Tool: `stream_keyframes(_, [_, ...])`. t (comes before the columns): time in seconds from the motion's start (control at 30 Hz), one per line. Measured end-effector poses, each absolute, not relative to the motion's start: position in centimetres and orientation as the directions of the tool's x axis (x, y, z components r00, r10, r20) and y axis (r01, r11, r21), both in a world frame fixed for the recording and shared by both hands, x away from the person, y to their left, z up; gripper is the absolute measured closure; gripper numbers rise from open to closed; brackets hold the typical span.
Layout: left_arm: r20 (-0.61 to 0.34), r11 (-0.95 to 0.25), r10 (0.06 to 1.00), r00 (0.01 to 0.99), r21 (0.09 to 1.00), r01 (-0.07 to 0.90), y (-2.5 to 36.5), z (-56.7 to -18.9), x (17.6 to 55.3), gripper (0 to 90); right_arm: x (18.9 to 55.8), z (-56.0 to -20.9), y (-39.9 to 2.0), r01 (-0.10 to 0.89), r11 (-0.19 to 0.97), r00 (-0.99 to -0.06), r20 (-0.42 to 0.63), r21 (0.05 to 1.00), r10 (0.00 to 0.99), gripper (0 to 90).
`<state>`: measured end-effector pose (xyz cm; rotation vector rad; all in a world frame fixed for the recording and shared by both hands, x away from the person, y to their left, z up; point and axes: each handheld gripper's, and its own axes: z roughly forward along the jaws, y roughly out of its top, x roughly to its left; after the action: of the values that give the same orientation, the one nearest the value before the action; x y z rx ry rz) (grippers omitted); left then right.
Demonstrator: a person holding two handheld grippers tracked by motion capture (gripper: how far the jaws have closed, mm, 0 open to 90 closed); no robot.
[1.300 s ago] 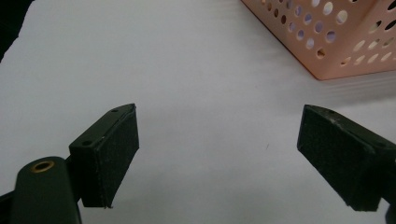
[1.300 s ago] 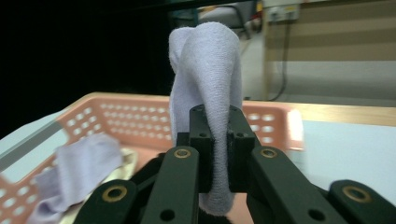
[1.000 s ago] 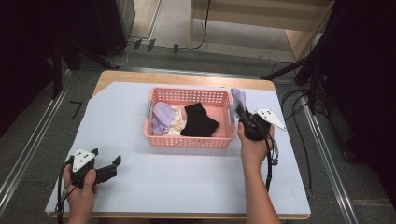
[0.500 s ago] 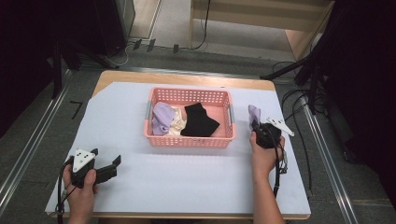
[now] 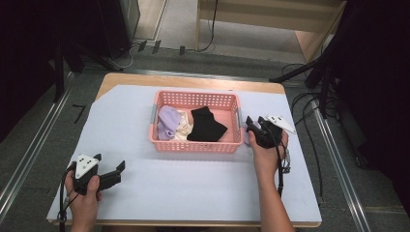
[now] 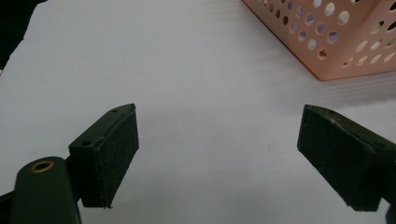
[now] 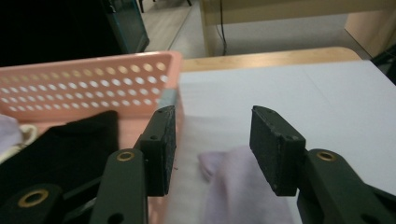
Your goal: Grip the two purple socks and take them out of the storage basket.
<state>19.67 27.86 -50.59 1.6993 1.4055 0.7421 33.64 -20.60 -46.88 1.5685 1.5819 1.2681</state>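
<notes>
I compared against the 2 earlier high-view frames: 1 s back the right gripper held a lavender sock up at the right rim of the pink basket; half a second back it was lower, over the counter to the right of the basket. At this moment the right gripper view showed the lavender sock lying flat on the white counter cover, just right of the basket wall, under and between the jaws. The jaws stood parted with a gap on each side of the fabric, so I read it as released, not gripped. My take: 1 item was out of the basket and set down, and the unloading could go on to the next piece.

The left gripper sat at the near left of the counter, jaws wide apart and holding nothing, unmoved across all 3 frames.

In the basket were a second lavender piece, a cream piece and a black piece.

Hard to make out: in the high view the hand and gripper covered the dropped sock. In the right gripper view its near end ran off the bottom edge, so I couldn't confirm it lay fully flat. How many items were piled in the basket, I couldn't tell.
</notes>
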Motion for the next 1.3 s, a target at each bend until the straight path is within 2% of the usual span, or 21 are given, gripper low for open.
stream_keyframes(0.4, [-0.048,-0.071,0.975,0.216,0.856,0.511,27.9,-50.6,19.7,13.3,34.0,-44.6,-15.5,0.413,-0.090,-0.272,0.217,0.906,0.937,55.2])
stream_keyframes(0.57, [-0.048,-0.071,0.975,0.216,0.856,0.512,27.9,-50.6,19.7,13.2,34.2,-44.4,-11.9,0.440,-0.053,-0.349,0.225,0.896,0.910,57.6])
stream_keyframes(0.63, [-0.049,-0.071,0.975,0.216,0.856,0.512,27.9,-50.6,19.7,13.3,34.4,-44.6,-9.5,0.452,-0.003,-0.408,0.210,0.892,0.888,59.6])
stream_keyframes(0.83, [-0.054,-0.067,0.975,0.216,0.856,0.513,27.9,-50.6,19.7,13.2,34.7,-45.1,-5.5,0.480,0.066,-0.475,0.196,0.875,0.858,60.8])
stream_keyframes(1.3, [-0.053,-0.068,0.975,0.216,0.854,0.515,27.9,-50.6,19.7,13.2,35.5,-46.1,-1.4,0.563,0.136,-0.472,0.182,0.815,0.863,64.7])
